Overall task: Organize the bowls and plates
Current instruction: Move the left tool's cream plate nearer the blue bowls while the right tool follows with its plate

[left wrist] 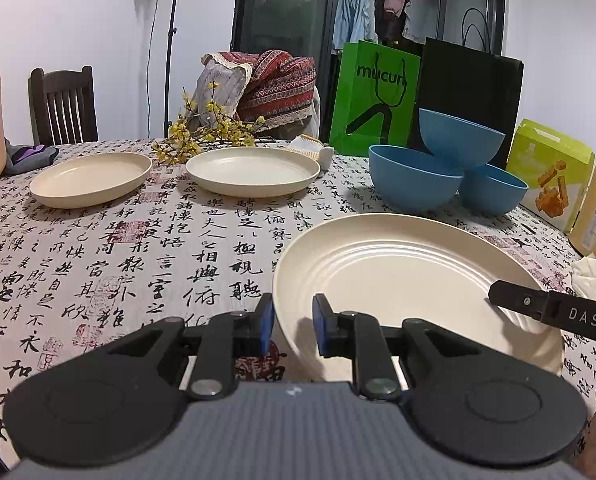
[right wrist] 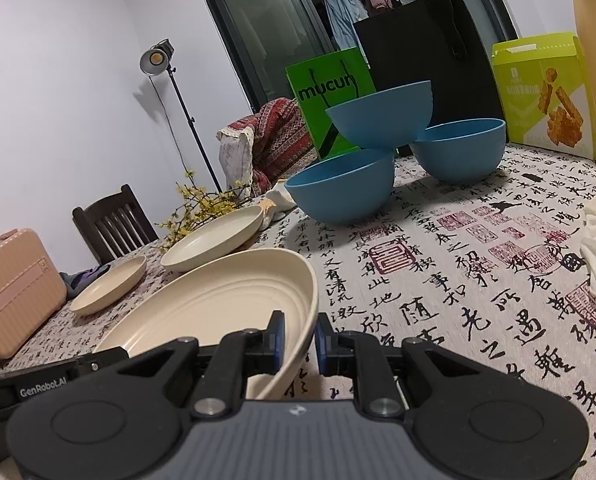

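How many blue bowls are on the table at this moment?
3. One blue bowl sits nearest the cream plates, a second bowl stands beside it towards the snack box, and a third bowl rests tilted on both rims. More behind them cannot be ruled out.

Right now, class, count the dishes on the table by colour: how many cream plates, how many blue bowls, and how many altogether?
Cream plates: 3, the near plate gripped by both grippers, the middle plate and the far plate.
Blue bowls: 3, the front bowl, the back bowl and the top bowl resting on both.
Total: 6 dishes.
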`<state>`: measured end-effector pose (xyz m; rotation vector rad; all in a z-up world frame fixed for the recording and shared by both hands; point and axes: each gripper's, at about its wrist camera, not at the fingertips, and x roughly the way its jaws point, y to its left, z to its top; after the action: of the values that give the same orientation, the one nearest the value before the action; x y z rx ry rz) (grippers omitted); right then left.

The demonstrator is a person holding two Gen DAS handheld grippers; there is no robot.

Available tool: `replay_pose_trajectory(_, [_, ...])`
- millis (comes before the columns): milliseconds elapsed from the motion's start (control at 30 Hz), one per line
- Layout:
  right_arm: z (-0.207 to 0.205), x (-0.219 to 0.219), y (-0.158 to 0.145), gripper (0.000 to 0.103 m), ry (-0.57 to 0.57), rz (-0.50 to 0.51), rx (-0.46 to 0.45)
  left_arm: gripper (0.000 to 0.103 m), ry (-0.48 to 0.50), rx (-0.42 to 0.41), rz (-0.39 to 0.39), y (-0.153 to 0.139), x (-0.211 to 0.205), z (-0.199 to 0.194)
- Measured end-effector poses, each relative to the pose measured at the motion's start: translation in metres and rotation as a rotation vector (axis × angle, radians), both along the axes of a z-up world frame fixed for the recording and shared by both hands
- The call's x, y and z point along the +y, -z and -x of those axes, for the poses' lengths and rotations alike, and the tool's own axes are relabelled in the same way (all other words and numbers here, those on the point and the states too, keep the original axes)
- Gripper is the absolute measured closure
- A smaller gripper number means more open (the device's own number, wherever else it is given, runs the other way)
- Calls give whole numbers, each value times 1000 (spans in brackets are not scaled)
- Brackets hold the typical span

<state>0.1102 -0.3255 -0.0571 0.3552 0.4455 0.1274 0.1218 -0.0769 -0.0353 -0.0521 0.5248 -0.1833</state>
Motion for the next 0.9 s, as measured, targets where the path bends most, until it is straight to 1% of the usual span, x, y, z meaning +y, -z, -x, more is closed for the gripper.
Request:
replay_pose_trajectory(667, [-9,0,4,88,4,25,48,83,-5,49,-20,11,-4,-7])
replay_pose_trajectory(900, [-11,1,5,87,7,36,63,83,-7,65,-11,12,-3,-9])
